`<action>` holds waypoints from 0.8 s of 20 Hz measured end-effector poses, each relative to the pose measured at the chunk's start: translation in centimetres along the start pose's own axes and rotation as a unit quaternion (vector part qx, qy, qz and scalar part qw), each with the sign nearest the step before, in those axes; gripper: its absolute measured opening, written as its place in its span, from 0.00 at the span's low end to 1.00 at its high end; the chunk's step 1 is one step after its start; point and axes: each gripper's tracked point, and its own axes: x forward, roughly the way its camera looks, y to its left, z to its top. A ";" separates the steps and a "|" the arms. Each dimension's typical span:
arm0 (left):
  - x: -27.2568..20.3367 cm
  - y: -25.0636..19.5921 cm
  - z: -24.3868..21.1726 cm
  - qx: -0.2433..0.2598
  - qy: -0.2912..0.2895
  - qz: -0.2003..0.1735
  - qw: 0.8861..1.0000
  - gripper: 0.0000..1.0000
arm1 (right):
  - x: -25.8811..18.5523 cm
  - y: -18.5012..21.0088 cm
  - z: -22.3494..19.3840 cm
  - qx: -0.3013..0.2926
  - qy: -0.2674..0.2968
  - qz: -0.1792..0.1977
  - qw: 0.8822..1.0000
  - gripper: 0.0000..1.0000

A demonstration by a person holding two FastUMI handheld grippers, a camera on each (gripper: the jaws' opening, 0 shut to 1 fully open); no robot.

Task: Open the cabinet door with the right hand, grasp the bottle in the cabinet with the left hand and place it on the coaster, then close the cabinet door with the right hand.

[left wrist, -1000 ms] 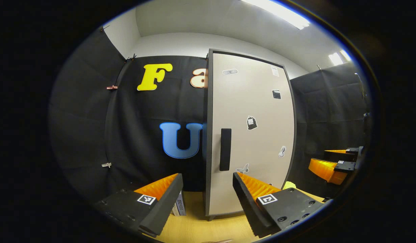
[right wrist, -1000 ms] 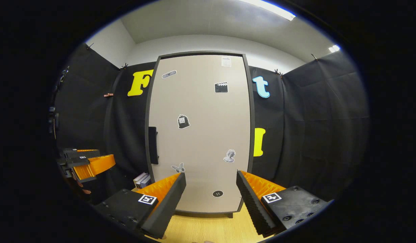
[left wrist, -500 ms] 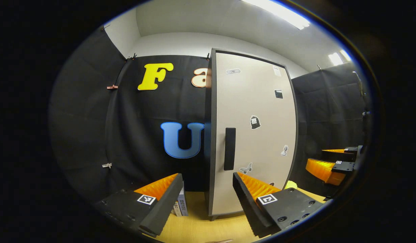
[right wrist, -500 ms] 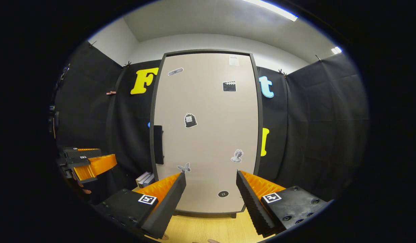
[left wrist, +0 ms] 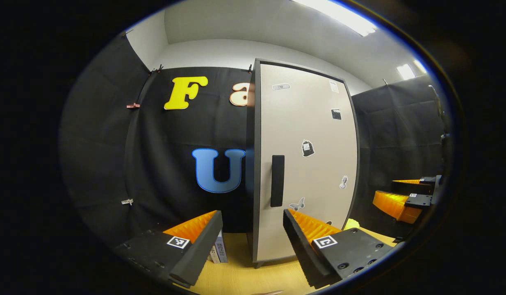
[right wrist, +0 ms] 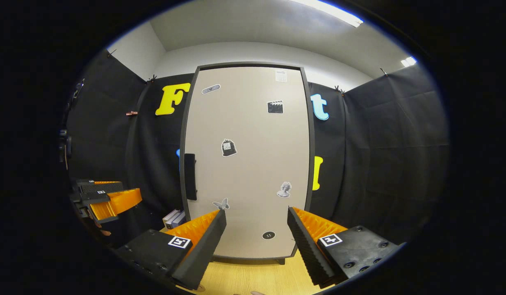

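**Door shut, both grippers wide and holding nothing**

In the left gripper view, the left gripper (left wrist: 253, 237) is seen spread wide with nothing between its fingers. The cabinet door (left wrist: 306, 164) is shut, and its dark handle (left wrist: 277, 180) sits on the door's left edge, well apart from the gripper. The bottle is hidden behind the door. A small yellow thing (left wrist: 351, 224) low by the cabinet could be the coaster, but that cannot be told. The right gripper (left wrist: 404, 196) is seen far off at the side, with some small books (left wrist: 218, 250) on the wooden counter (left wrist: 232, 278).

In the right gripper view, the right gripper (right wrist: 256, 241) is also spread wide and empty, facing the middle of the door. The handle is off to its left, so it could be missed or only clipped, and the door might slip back shut. If the door is swung too fast, the left gripper could be bumped. Stickers (right wrist: 228, 147) are seen on the door, but their writing is too small to be read
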 end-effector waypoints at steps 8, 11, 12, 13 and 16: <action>-0.2 0.5 -0.2 -0.003 0.001 0.005 1.000 0.94 | 0.0 0.9 -0.1 -0.001 0.002 0.008 1.000 0.97; -0.3 0.9 -0.2 -0.002 0.002 0.007 1.000 0.94 | 0.1 1.5 0.1 -0.003 0.000 0.012 1.000 0.97; -0.3 1.2 -0.3 -0.001 0.002 0.008 1.000 0.94 | 0.3 1.7 0.1 -0.003 0.000 0.014 1.000 0.97; -0.4 1.4 -0.3 0.000 0.002 0.008 1.000 0.94 | 0.4 2.0 0.0 -0.003 0.001 0.016 1.000 0.98; -0.6 2.3 -0.2 0.000 0.000 0.011 1.000 0.94 | 1.2 3.6 0.3 0.002 -0.002 0.026 1.000 0.97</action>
